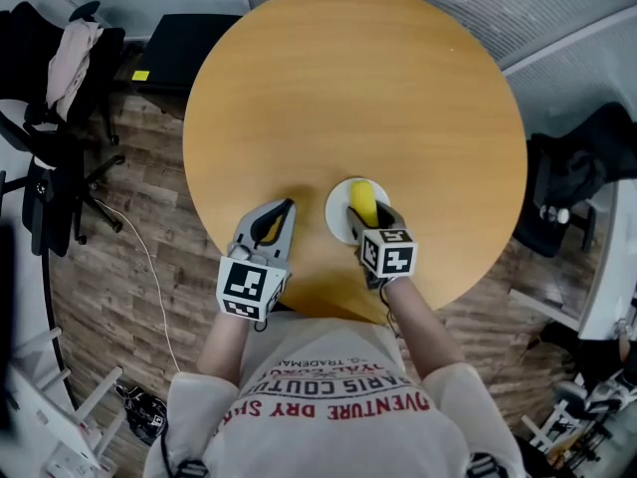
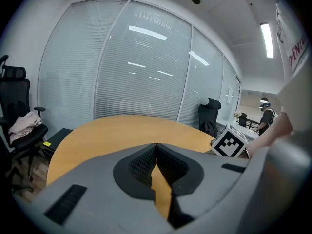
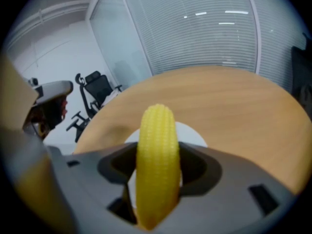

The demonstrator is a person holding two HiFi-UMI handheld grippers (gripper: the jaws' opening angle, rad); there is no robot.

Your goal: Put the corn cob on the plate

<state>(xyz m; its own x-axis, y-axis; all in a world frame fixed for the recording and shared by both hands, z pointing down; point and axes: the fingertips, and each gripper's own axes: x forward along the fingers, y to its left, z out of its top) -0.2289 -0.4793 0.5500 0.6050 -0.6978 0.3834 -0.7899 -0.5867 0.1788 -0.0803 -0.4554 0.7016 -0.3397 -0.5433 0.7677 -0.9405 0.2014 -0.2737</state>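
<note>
A yellow corn cob (image 1: 364, 203) (image 3: 156, 160) is clamped between the jaws of my right gripper (image 1: 370, 214) (image 3: 156, 172), which is shut on it. The cob hangs over a small white plate (image 1: 339, 205) (image 3: 193, 132) near the front edge of the round wooden table (image 1: 358, 98). I cannot tell whether the cob touches the plate. My left gripper (image 1: 278, 213) (image 2: 156, 162) rests over the table to the left of the plate, its jaws shut with nothing between them.
Black office chairs (image 1: 50, 118) stand on the floor to the left and one (image 1: 572, 182) to the right of the table. A black box (image 1: 184, 48) lies on the floor behind the table's left side. Glass walls with blinds (image 2: 141, 67) enclose the room.
</note>
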